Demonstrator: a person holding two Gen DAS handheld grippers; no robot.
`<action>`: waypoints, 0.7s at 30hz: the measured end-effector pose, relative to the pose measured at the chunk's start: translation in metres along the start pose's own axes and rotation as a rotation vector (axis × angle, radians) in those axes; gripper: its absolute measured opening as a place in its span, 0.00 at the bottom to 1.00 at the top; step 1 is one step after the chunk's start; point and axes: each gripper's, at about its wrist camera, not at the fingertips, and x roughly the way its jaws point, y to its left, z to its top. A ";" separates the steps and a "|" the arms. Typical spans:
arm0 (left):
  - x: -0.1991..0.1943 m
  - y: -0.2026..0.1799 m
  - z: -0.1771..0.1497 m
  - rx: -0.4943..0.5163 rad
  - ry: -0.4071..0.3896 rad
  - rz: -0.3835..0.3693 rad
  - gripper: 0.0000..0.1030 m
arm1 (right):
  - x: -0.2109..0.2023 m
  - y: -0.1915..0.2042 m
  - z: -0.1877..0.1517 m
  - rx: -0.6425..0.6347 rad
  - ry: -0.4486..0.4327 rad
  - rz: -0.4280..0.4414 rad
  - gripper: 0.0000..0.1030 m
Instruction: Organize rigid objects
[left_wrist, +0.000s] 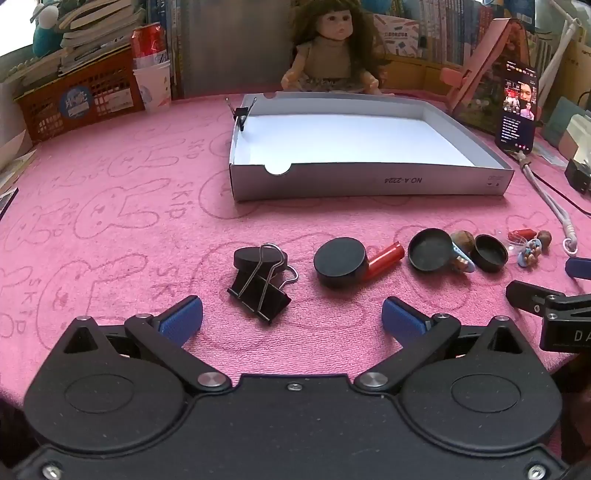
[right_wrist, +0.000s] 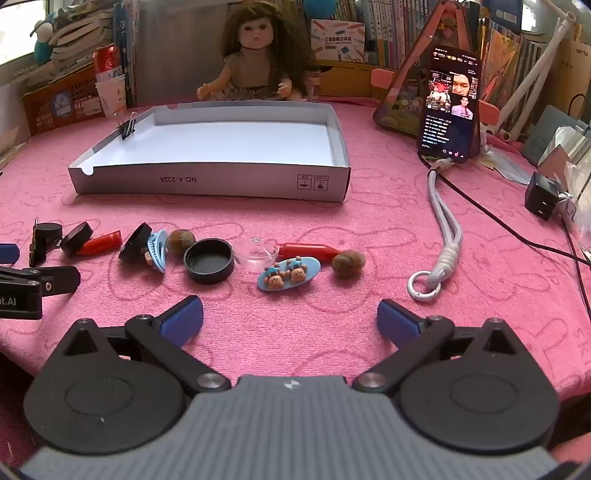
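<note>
A: How far along?

B: Barely begun — the white box (left_wrist: 369, 181) ahead of both tools is bare inside, only a small binder clip (left_wrist: 242, 112) on its rim.

A: And the tools?

B: Left tool (left_wrist: 291, 314) and right tool (right_wrist: 290, 314) gape wide, holding nothing. Large binder clip (left_wrist: 258, 291), black caps (left_wrist: 340, 266) and bear hair clip (right_wrist: 288, 275) lie just ahead on the bench (left_wrist: 110, 229) — all left.

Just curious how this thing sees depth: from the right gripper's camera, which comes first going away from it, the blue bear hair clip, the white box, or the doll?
1. Blue bear hair clip, just ahead of the right gripper.
2. White box, mid-table.
3. Doll, behind the box.
</note>
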 end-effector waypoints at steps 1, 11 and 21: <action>0.000 0.000 0.000 0.000 0.002 -0.001 1.00 | 0.000 0.000 0.000 -0.001 -0.002 0.000 1.00; -0.002 0.000 -0.002 0.001 -0.001 -0.001 1.00 | -0.001 0.000 0.000 -0.002 -0.004 -0.001 1.00; 0.000 0.000 0.000 0.000 0.011 0.002 1.00 | -0.001 0.001 0.000 -0.003 -0.006 -0.001 1.00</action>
